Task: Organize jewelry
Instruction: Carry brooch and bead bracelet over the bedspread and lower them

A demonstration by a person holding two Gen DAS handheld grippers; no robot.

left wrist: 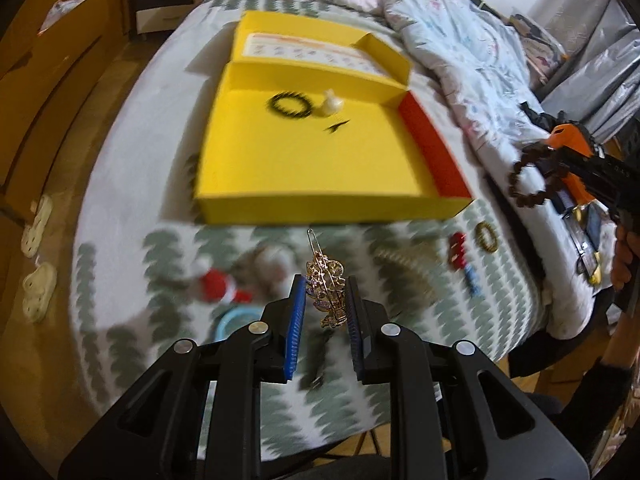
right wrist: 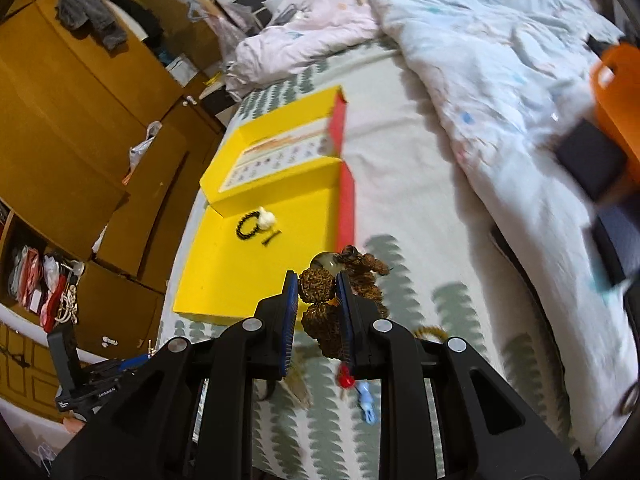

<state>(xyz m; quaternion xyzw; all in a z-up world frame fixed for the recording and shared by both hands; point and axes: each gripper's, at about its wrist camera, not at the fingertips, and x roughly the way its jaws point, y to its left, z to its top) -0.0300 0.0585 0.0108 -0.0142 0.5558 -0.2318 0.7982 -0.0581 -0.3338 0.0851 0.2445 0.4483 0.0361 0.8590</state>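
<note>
My left gripper (left wrist: 325,294) is shut on a gold, jewelled hair clip (left wrist: 326,284), held above the patterned bedspread just short of the open yellow box (left wrist: 304,168). Inside the box lie a black bead bracelet (left wrist: 289,105), a white ornament (left wrist: 331,103) and a small black clip (left wrist: 337,125). My right gripper (right wrist: 318,294) is shut on a brown bead bracelet (right wrist: 320,300) that hangs between its blue pads. The left wrist view shows that bracelet (left wrist: 530,182) dangling at the far right, beyond the box's red side. The same yellow box (right wrist: 256,256) lies ahead to the left in the right wrist view.
Loose pieces lie on the bedspread: a red clip (left wrist: 457,251), a blue clip (left wrist: 473,280), a gold ring-shaped band (left wrist: 486,237), a red and white plush item (left wrist: 218,284). A rumpled quilt (right wrist: 500,80) borders the right. Wooden cabinets (right wrist: 80,120) stand left of the bed.
</note>
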